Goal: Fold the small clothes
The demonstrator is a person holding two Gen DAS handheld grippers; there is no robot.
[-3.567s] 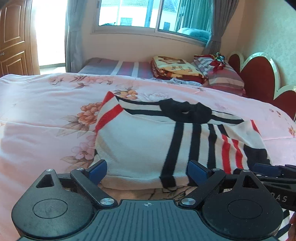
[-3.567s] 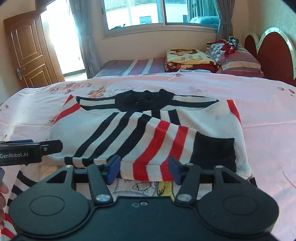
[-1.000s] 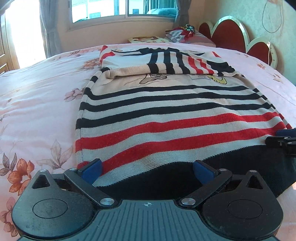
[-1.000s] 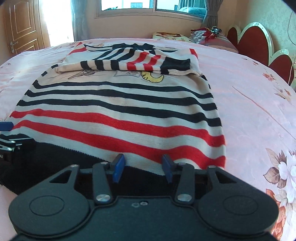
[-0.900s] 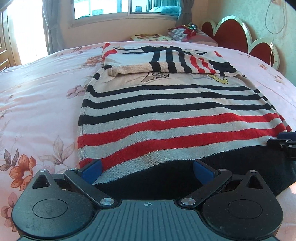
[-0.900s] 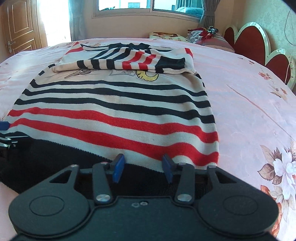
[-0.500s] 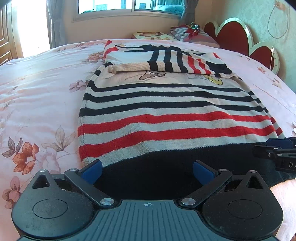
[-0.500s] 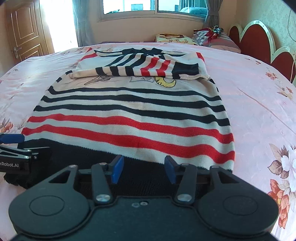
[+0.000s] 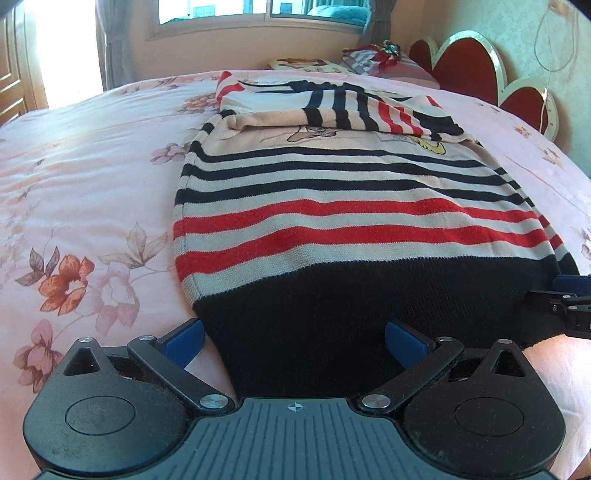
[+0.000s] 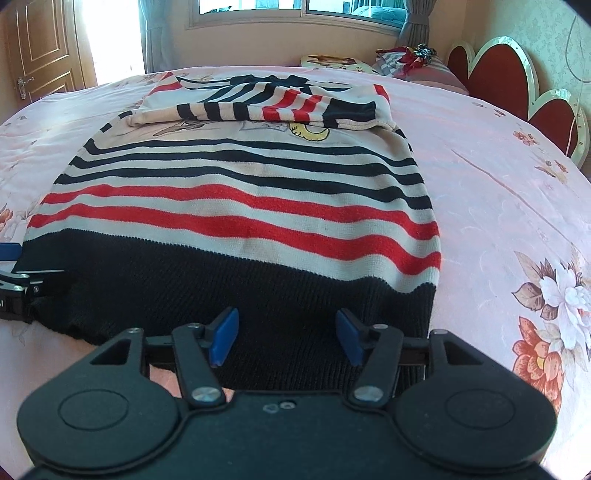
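Both tongs tilt down over the sweater (image 9: 362, 236) hem, left (image 9: 293, 341) spread, right (image 10: 284, 339) opening, empty

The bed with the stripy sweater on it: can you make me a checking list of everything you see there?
Surface: pink floral bedspread, smooth.
Job's things: striped knit sweater in black, red and cream, lying flat, sleeves folded across its chest, black hem nearest both cameras.
Clutter: folded blanket with a printed picture and striped pillow at the far end.
Grippers: left gripper open wide over the hem's left corner; right gripper with jaws opening, the hem between them, its pads not pressing on it.
Cables: thin cord hanging on the wall.
Surroundings: red heart-shaped headboard, window with grey curtains, wooden door.
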